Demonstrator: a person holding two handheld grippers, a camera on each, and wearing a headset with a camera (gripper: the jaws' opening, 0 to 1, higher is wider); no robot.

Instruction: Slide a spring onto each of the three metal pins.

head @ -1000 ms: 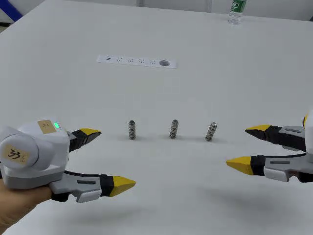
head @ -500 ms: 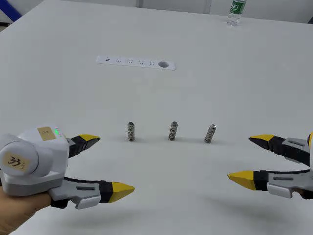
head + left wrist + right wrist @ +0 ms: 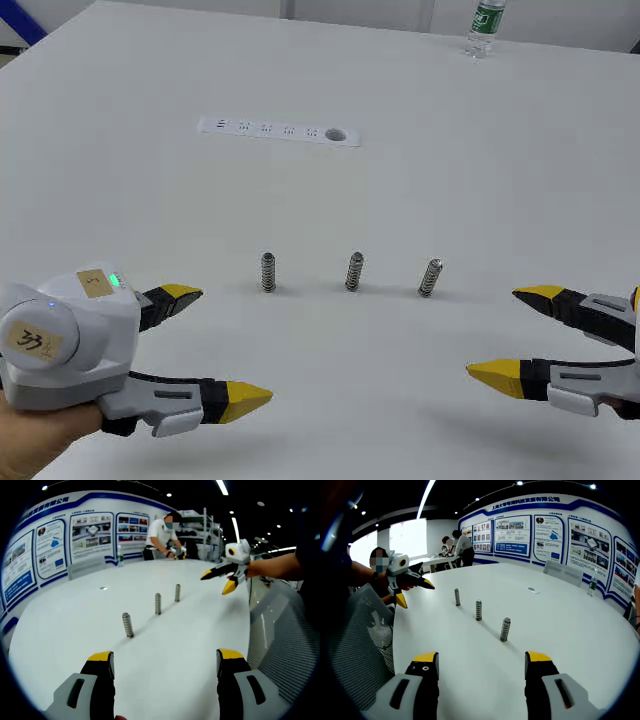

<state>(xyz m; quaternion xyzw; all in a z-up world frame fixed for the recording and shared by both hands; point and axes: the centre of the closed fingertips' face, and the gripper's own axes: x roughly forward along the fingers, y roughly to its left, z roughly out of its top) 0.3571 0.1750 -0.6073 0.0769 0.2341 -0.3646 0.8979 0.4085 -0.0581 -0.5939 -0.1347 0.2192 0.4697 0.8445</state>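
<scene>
Three metal pins stand upright in a row on the white table, each with a spring around it: the left spring point(image 3: 268, 272), the middle spring point(image 3: 354, 271) and the right spring point(image 3: 430, 278). The same row shows in the left gripper view, nearest spring point(image 3: 128, 625) first, and in the right gripper view, nearest spring point(image 3: 505, 629) first. My left gripper point(image 3: 210, 342) hovers open at the lower left, apart from the pins. My right gripper point(image 3: 517, 332) hovers open at the lower right. Both hold nothing.
A white power strip point(image 3: 279, 130) lies further back on the table. A plastic bottle point(image 3: 486, 24) stands near the far edge. People stand at a workbench point(image 3: 165, 537) beyond the table. A mesh chair back point(image 3: 362, 645) is beside the table.
Both grippers have drawn back slightly toward the near edge and stay open. The pins and springs have not moved.
</scene>
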